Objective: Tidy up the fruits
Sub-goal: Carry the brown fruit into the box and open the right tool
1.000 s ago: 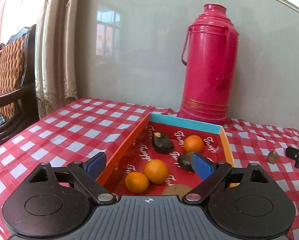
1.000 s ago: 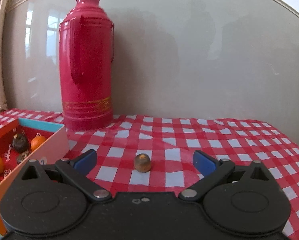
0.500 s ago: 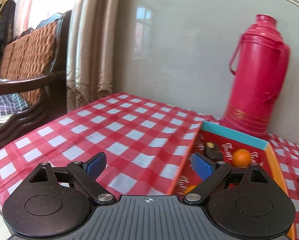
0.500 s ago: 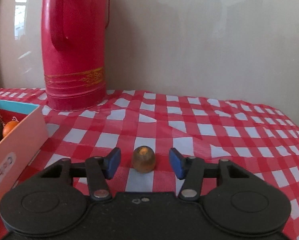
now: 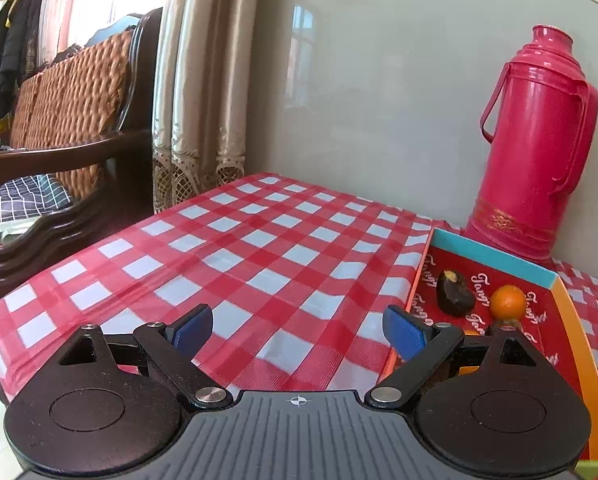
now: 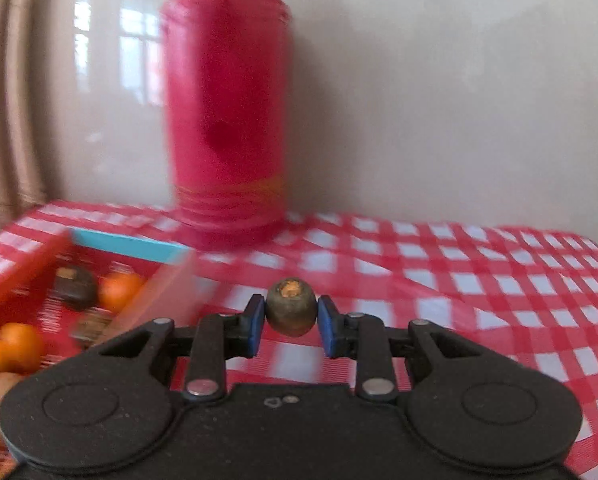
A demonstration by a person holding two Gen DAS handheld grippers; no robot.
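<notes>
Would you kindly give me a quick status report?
Right hand-held gripper just closed on small brown fruit. Left hand-held gripper open, empty. Red cardboard box unobstructed.

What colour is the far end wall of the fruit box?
Light blue on the far end wall, while the side rims are orange; sharpest in the left wrist view.

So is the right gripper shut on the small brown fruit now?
Shut: the right gripper has just closed, both blue pads pressing the brown fruit.
</notes>
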